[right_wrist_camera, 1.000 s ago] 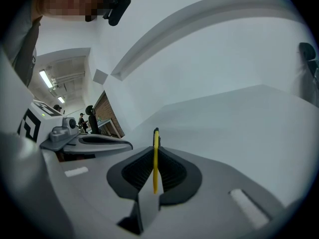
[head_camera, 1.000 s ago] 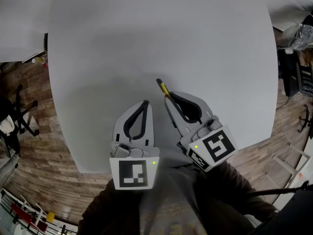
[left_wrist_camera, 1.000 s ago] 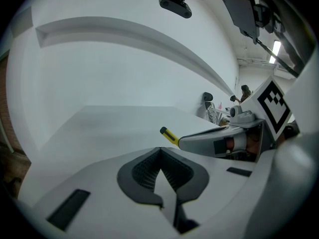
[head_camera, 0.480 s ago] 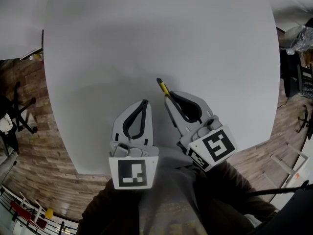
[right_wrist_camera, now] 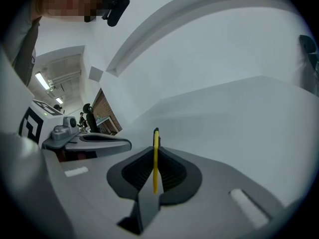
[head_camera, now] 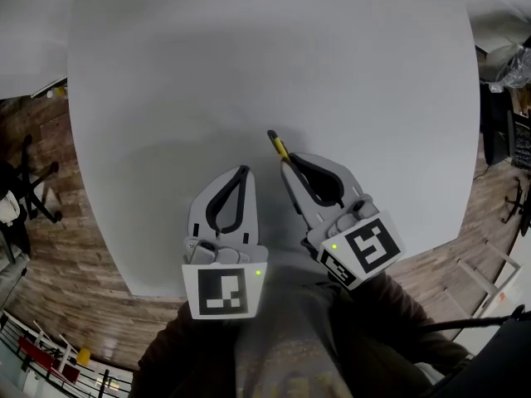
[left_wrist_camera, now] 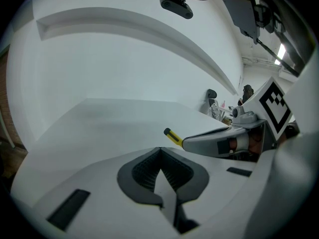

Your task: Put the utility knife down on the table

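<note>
There is one yellow-and-black utility knife (head_camera: pixel 277 147). There are two sets of tongs, the left tongs (head_camera: pixel 244 172) and the right tongs (head_camera: pixel 287 164). There is one white counter (head_camera: pixel 249 48).

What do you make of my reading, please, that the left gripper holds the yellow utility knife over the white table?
Wrong gripper: the right gripper holds the yellow utility knife over the white table, as the right gripper view shows. The left gripper is shut on nothing.
</note>
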A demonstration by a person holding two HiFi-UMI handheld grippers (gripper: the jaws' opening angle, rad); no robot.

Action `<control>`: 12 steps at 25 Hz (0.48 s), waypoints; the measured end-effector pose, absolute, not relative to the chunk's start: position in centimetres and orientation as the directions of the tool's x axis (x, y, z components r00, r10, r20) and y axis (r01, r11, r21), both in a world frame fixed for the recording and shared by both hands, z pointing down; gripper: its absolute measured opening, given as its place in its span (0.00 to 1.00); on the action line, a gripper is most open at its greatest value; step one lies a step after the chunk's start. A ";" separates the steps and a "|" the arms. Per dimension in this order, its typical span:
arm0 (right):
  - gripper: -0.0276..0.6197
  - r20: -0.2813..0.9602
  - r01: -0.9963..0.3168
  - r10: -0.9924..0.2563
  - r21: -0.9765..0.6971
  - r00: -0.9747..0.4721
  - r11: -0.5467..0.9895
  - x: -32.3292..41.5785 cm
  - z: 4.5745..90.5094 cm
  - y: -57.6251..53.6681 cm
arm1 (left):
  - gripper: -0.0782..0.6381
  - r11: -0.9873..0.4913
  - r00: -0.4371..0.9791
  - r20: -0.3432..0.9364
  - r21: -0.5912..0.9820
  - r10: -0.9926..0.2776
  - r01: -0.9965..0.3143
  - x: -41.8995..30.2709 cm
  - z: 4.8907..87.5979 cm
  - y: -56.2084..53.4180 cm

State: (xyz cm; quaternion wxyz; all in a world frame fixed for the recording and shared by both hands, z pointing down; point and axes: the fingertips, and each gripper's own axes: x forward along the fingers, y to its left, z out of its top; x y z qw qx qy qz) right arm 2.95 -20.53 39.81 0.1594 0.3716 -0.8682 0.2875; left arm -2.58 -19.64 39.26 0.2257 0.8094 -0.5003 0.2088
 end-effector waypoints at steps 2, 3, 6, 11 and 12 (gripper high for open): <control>0.08 0.494 -0.738 -0.552 -0.381 -0.671 0.556 3.0 40.1 -20.5 | 0.11 -0.387 0.409 0.563 0.165 -0.718 -0.907 -2.6 39.5 -19.6; 0.08 0.495 -0.739 -0.552 -0.381 -0.670 0.555 3.1 40.1 -20.5 | 0.11 -0.385 0.408 0.563 0.167 -0.719 -0.908 -2.6 39.6 -19.7; 0.08 0.499 -0.744 -0.555 -0.380 -0.666 0.550 3.2 40.4 -20.5 | 0.11 -0.384 0.407 0.568 0.166 -0.716 -0.908 -2.7 39.8 -19.7; 0.08 0.507 -0.748 -0.553 -0.380 -0.661 0.544 3.1 40.8 -20.4 | 0.11 -0.388 0.409 0.570 0.166 -0.712 -0.907 -2.9 40.2 -19.7; 0.08 0.508 -0.748 -0.552 -0.381 -0.661 0.544 3.1 40.9 -20.4 | 0.11 -0.390 0.411 0.571 0.166 -0.711 -0.906 -2.9 40.2 -19.8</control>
